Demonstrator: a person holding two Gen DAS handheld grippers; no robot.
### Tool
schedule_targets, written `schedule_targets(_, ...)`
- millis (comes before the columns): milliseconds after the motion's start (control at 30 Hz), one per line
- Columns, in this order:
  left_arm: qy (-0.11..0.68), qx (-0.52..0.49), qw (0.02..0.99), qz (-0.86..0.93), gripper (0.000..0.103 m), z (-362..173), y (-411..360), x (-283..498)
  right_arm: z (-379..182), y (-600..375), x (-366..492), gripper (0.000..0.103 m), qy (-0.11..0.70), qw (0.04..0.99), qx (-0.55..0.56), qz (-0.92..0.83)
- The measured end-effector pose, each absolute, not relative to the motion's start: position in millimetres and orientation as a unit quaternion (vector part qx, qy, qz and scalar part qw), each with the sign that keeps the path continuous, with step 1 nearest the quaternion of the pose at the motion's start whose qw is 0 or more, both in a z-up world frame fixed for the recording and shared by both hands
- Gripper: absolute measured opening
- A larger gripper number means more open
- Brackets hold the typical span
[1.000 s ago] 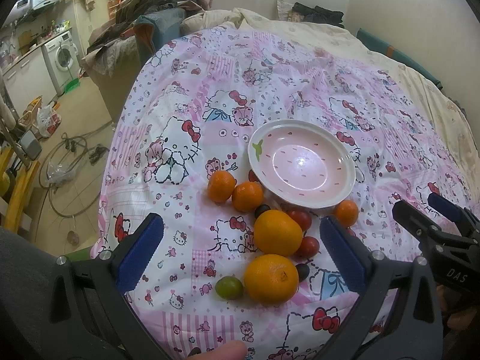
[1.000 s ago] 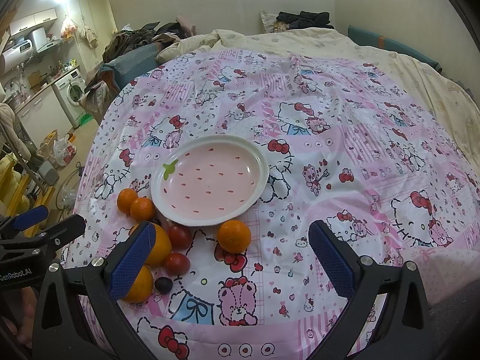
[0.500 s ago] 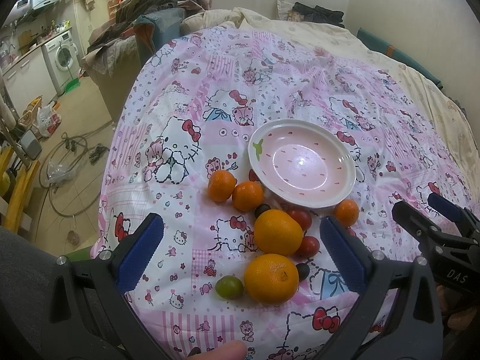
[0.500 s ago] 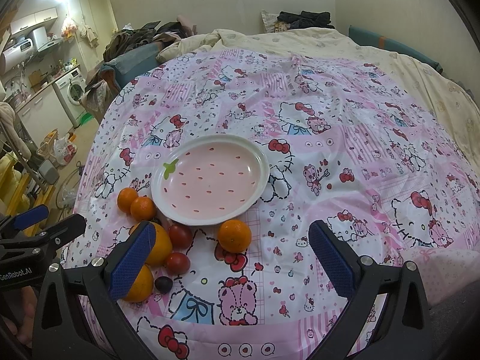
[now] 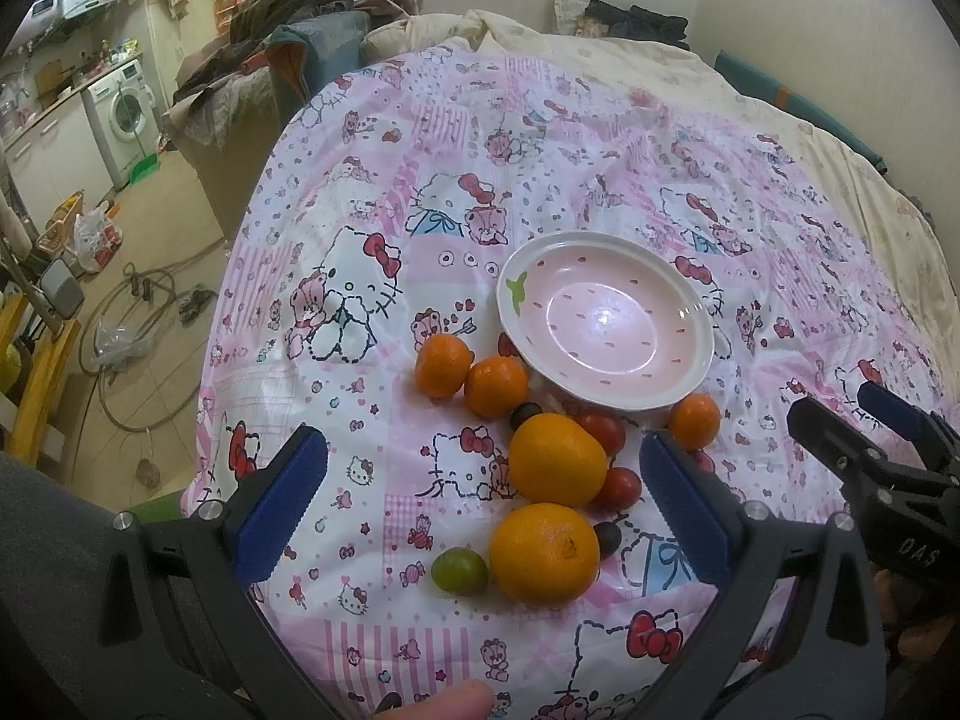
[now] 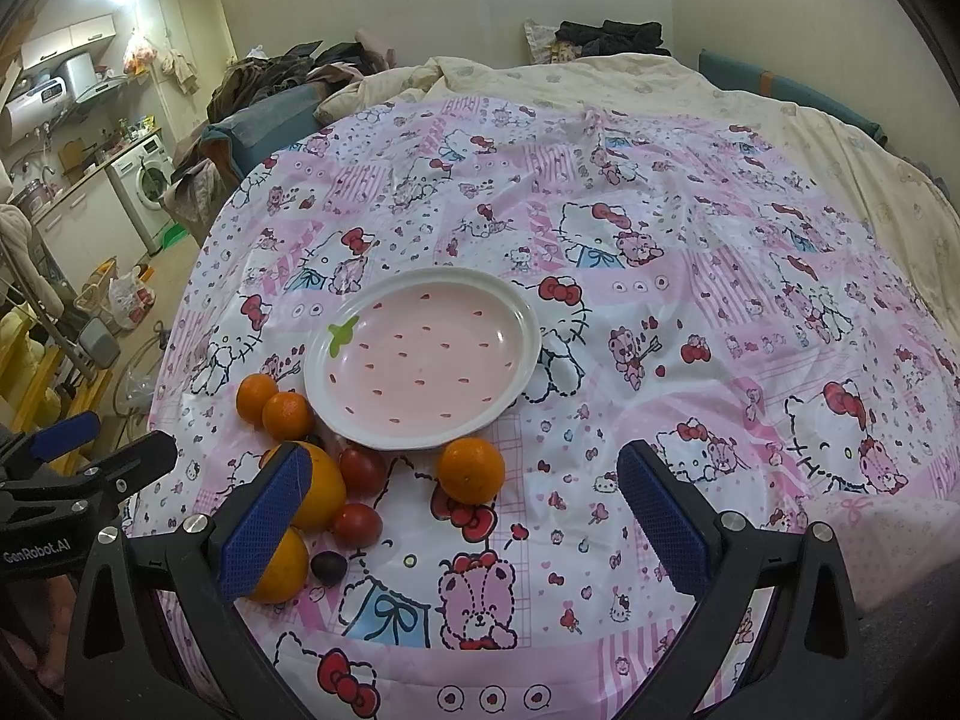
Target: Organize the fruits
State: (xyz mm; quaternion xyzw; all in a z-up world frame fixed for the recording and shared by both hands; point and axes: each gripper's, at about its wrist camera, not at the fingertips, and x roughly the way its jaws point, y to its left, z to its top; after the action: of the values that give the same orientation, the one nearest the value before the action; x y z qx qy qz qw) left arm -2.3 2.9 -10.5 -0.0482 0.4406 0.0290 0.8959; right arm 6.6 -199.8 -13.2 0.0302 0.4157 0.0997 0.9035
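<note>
Fruit lay loose on the pink cartoon-print sheet [image 6: 690, 228], bunched against the near-left rim of the empty strawberry plate [image 5: 690, 306]. Only the left wrist view showed the green plum [image 5: 459, 570] beside the near orange [image 5: 543, 552], with the far orange [image 5: 557, 459] behind it; in the right view a blue finger pad [image 6: 264, 516] covered part of both oranges. Two mandarins [image 5: 443, 365] touched left of the plate, and a third mandarin [image 6: 470, 470] sat alone at its front rim. Two tomatoes [image 6: 362, 471] and a dark grape [image 6: 328, 567] filled the gaps. The left gripper [image 5: 480, 507] hung over the oranges, jaws spread wide and holding nothing. The right gripper [image 6: 462, 519] was likewise spread and empty. Right of the plate the sheet lay bare and roomy. On the left, the bed edge dropped to the floor close to the fruit.
</note>
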Motion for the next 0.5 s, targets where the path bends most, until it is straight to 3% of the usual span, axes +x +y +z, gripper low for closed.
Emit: schedule_targets(500,0.468,-0.046,0.882,0.02,0.103,-15.1,-0.5,5.4,-14.4,-199.6,2.8,0.103,0.417,0.903,0.041,0.095)
